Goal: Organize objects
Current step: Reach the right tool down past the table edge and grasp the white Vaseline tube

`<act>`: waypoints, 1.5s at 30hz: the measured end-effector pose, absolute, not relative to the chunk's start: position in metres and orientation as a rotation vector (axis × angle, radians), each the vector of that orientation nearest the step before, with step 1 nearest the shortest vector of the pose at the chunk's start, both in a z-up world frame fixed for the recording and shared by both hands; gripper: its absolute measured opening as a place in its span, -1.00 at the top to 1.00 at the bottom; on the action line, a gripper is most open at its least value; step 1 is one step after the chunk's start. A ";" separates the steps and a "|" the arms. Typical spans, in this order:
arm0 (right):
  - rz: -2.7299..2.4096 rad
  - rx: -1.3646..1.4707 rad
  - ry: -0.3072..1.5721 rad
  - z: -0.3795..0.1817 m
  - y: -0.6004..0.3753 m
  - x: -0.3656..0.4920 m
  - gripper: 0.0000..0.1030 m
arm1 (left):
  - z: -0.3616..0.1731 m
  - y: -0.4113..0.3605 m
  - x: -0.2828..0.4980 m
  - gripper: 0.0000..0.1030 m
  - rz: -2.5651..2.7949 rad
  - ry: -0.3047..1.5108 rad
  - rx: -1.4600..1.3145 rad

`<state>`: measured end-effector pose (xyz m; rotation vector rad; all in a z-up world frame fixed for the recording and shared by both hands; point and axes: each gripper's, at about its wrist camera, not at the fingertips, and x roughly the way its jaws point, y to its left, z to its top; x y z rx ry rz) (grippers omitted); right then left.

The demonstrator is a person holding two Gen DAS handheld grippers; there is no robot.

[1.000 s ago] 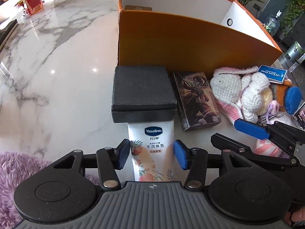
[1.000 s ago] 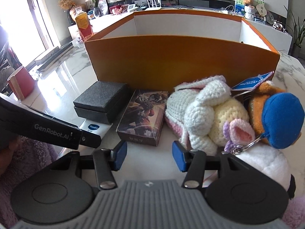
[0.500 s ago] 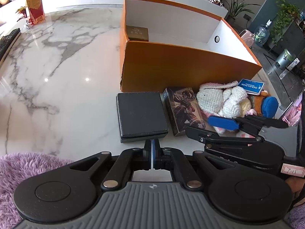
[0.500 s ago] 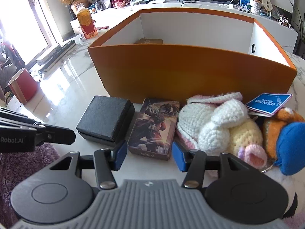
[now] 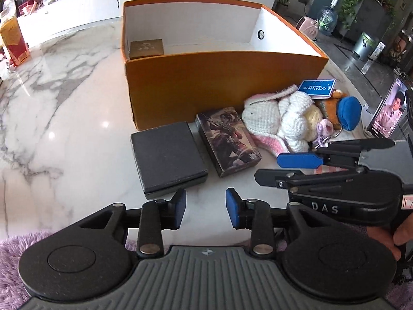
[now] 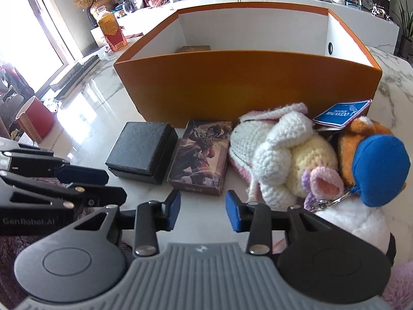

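Note:
An orange box [image 5: 222,82] [image 6: 247,82] with white inside walls stands on the marble table [image 5: 64,98]. A small gold box [image 5: 146,48] lies in its left corner. In front of it lie a black box [image 5: 167,159] [image 6: 143,152], an illustrated card box [image 5: 228,139] [image 6: 202,156], a crocheted white bunny [image 5: 281,122] [image 6: 281,155] and an orange plush with a blue cap [image 5: 347,112] [image 6: 376,165]. My left gripper [image 5: 205,208] is open and empty, just short of the black box. My right gripper [image 6: 202,209] is open and empty, just short of the card box.
A red juice carton [image 5: 13,41] [image 6: 111,29] stands far left. A red cup [image 6: 36,121] is at the table's left. A phone [image 5: 387,111] leans at the right. A blue tag [image 5: 316,87] lies on the plush. Purple fuzzy fabric [image 5: 15,266] lies at the near edge.
The left gripper closed over the Vaseline tube, pulled up and back, and now stands open; the tube is out of sight. The right gripper rose slightly and stayed open.

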<state>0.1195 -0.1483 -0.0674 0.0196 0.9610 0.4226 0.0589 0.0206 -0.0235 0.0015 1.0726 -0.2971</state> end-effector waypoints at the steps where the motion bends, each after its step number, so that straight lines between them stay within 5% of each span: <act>1: 0.431 0.008 0.969 -0.068 -0.146 0.118 0.18 | -0.022 0.023 0.059 0.23 -0.288 1.070 -0.001; 23: 0.398 -0.092 1.345 -0.119 -0.148 0.092 0.14 | -0.020 0.007 0.022 0.23 -0.369 1.119 0.028; 26: 0.396 -0.125 1.346 -0.132 -0.141 0.093 0.01 | -0.018 0.012 0.020 0.23 -0.354 1.112 0.024; 31: 0.445 -0.161 1.320 -0.143 -0.130 0.086 -0.45 | -0.018 0.019 0.017 0.23 -0.337 1.107 0.006; 33: 0.465 -0.166 1.299 -0.143 -0.130 0.083 -0.46 | -0.019 0.020 0.016 0.23 -0.335 1.111 -0.003; 35: 0.481 -0.145 1.285 -0.142 -0.134 0.082 -0.39 | -0.021 0.021 0.015 0.23 -0.330 1.114 -0.007; 37: 0.476 -0.124 1.269 -0.140 -0.139 0.082 -0.08 | -0.021 0.022 0.014 0.23 -0.327 1.111 -0.010; 45: 0.478 -0.100 1.186 -0.125 -0.151 0.069 0.66 | -0.021 0.029 0.010 0.23 -0.316 1.106 -0.035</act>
